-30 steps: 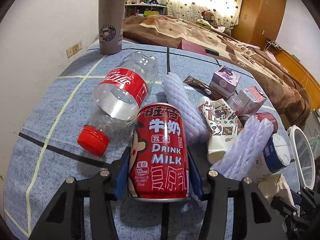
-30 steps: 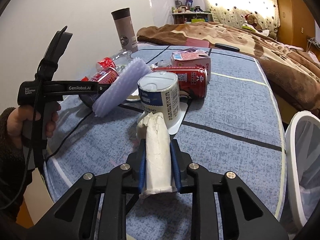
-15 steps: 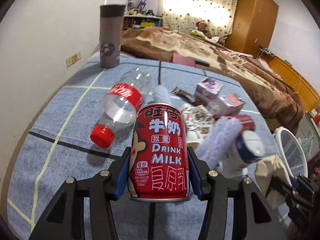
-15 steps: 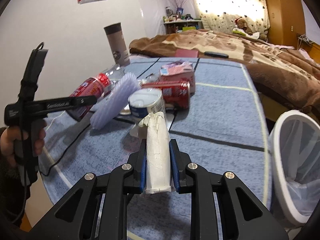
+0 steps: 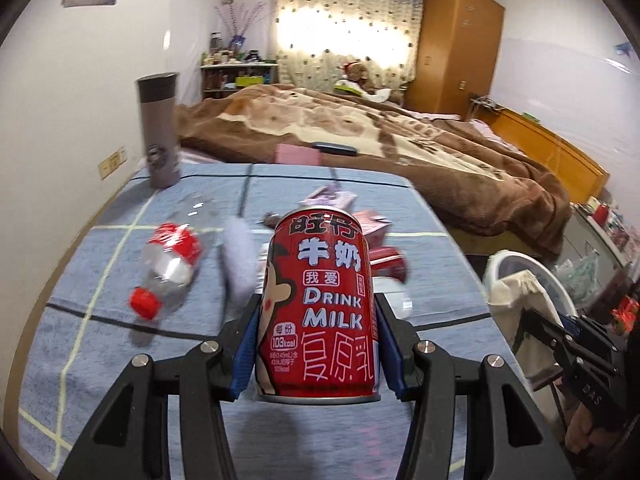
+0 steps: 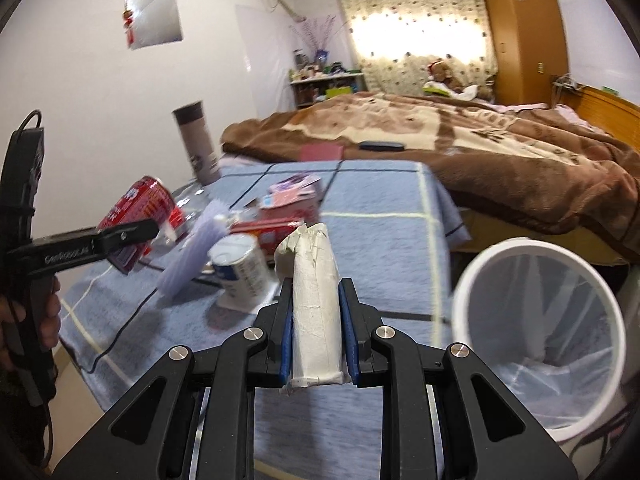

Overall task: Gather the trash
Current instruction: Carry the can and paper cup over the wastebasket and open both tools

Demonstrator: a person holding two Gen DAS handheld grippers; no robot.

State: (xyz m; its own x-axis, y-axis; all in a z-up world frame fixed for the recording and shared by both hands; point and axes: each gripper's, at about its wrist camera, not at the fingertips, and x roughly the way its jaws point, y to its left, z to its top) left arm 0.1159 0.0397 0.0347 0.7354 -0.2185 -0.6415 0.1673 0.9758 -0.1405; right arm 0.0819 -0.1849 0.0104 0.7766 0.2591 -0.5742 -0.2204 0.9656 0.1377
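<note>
Your left gripper (image 5: 316, 340) is clamped on a red milk can (image 5: 318, 304): both blue pads (image 5: 244, 350) press its sides, and the can stands upright between them, lifted clear of the blue checked tablecloth (image 5: 100, 360). Your right gripper (image 6: 316, 340) is squeezed tight on a white crumpled paper roll (image 6: 314, 300), which sticks up past the fingertips and is also off the table.

Beyond the can, a clear bottle with a red cap (image 5: 168, 268) lies on its side on the cloth, with a pale ribbed foam sleeve (image 5: 240, 264) just beside it and more cartons and a red can further back, all blurred. A grey tumbler (image 5: 160, 128) stands upright at the far left edge.

The white bin (image 6: 536, 336), lined with a clear bag, sits off the table's right side, near your right gripper.
</note>
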